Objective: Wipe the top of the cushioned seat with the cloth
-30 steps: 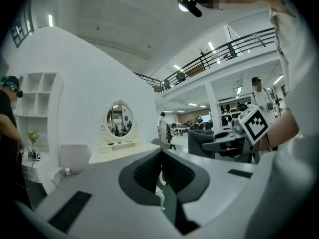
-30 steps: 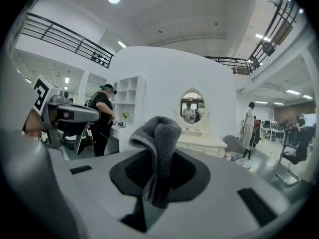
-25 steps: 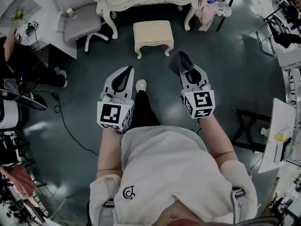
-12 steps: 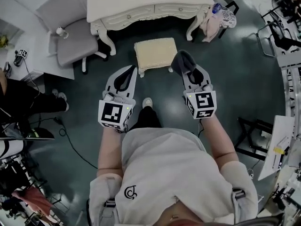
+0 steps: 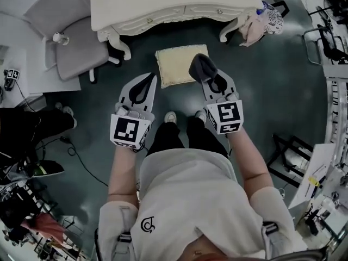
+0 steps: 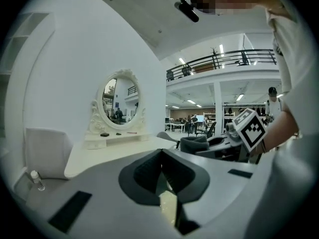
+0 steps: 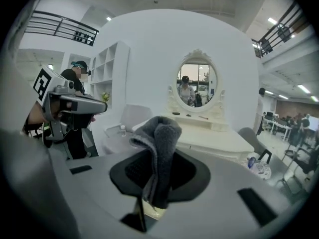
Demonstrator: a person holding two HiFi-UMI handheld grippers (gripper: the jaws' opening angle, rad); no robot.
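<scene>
dark floor [image 5: 261, 102] underfoot. the person's shoes [image 5: 171, 117] now stand side by side, just short of the seat.

change over the last second: the cushioned seat [image 5: 173, 64] was well ahead of both tools. in the head view it now lies just beyond the left gripper [image 5: 147, 83], with its right edge under the right gripper [image 5: 213, 80].

reading: walk-up about done, wiping not begun. next move is likely lowering the cloth onto the cushion.

left fingers closed to a thin slit, nothing between them. right fingers clamped on the grey cloth [image 5: 201, 65], which stands folded out of them. whether it touches the seat cannot be told.

beyond: white desk [image 5: 163, 4] with oval mirror [image 7: 198, 83].

containers: small bottle [image 5: 56, 37] on the grey chair [image 5: 76, 56], contents not readable. patterned bundle [image 5: 269, 19] by the desk's right leg, contents hidden.
</scene>
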